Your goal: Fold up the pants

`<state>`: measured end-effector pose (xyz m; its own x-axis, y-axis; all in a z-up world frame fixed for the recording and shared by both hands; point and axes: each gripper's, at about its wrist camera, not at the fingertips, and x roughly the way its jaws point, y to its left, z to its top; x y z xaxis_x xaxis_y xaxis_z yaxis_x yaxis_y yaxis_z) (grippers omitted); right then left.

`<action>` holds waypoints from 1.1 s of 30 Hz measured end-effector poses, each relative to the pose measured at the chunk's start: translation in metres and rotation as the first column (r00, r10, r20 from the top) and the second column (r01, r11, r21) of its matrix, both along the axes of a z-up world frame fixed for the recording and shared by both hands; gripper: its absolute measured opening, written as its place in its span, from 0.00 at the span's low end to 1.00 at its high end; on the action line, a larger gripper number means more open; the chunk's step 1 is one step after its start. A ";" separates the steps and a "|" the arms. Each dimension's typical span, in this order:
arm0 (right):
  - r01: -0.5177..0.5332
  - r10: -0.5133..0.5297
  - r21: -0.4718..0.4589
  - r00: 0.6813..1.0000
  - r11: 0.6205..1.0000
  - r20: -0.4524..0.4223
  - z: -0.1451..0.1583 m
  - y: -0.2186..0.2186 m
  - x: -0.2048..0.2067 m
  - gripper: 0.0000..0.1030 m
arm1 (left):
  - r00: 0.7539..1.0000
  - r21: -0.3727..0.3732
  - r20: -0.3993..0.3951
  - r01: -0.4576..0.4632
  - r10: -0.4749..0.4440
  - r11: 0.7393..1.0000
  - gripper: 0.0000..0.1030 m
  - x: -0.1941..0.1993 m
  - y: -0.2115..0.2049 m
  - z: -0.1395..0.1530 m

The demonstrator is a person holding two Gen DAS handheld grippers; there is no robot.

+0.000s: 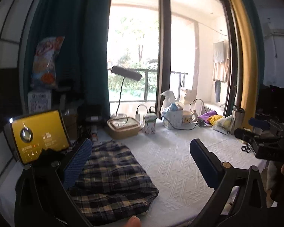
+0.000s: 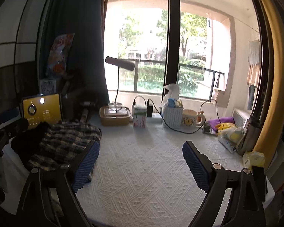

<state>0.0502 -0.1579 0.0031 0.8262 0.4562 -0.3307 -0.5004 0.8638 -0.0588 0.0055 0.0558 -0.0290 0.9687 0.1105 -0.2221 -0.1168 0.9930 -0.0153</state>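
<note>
The plaid pants (image 1: 111, 176) lie folded in a compact bundle on the white textured table cover (image 1: 170, 160), at the left. In the right wrist view the pants (image 2: 66, 141) sit at the left behind the left finger. My left gripper (image 1: 140, 164) is open and empty, above the bundle's right side; its left pad (image 1: 77, 162) is over the cloth. My right gripper (image 2: 141, 162) is open and empty over bare cover, to the right of the pants. The right gripper also shows at the right edge of the left wrist view (image 1: 259, 132).
A yellow-screened device (image 1: 37, 134) stands at the left. Along the back are a desk lamp (image 1: 126, 73) on a brown box (image 1: 123, 128), a small carton (image 1: 149, 124), a tissue basket (image 1: 172, 117), a mug (image 1: 188, 117), cables and bags. A steel flask (image 1: 236, 119) stands at the right.
</note>
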 end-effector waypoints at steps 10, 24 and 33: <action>0.017 -0.024 0.077 0.996 0.997 0.082 0.024 -0.019 -0.025 0.99 | 0.994 0.029 0.083 -0.076 0.074 0.997 0.99 -0.024 -0.010 0.028; 0.016 -0.022 0.058 0.994 0.998 0.103 0.027 -0.014 -0.033 0.99 | 0.988 -0.047 0.086 -0.124 0.127 0.991 0.99 -0.029 0.011 0.022; 0.007 -0.009 0.030 0.997 1.000 0.077 0.018 -0.004 -0.032 0.99 | 0.990 -0.063 0.064 -0.122 0.126 0.991 0.99 -0.031 0.015 0.016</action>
<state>0.0186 -0.1616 0.0207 0.8523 0.4581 -0.2524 -0.4886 0.8695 -0.0717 -0.0259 0.0705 -0.0125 0.9614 0.2191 -0.1666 -0.2354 0.9682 -0.0852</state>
